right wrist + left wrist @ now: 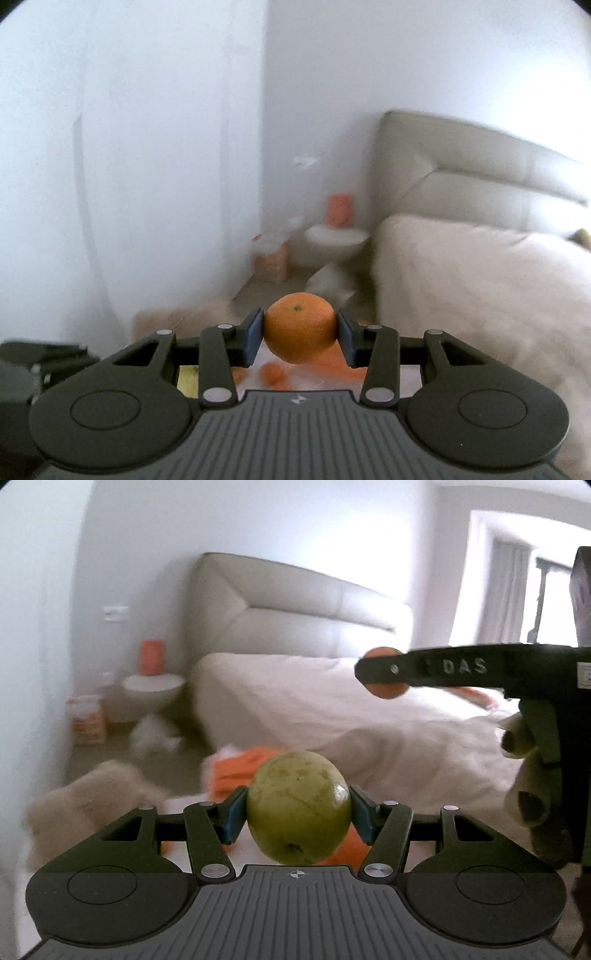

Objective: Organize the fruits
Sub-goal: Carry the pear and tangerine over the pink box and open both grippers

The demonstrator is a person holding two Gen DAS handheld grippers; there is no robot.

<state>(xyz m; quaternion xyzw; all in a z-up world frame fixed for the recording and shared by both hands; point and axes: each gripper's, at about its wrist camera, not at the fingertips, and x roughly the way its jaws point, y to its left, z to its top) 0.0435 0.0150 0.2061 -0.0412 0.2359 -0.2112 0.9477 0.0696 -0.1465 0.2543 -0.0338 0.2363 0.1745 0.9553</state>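
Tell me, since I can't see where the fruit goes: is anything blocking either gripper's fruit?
Nothing visible does. The left gripper is shut on the green fruit, the right gripper on the orange; both fruits hang in clear air. No destination shows.

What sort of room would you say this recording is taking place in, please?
Most likely a bedroom: a bed with a tall padded headboard stands against the wall, with a small round bedside table next to it.
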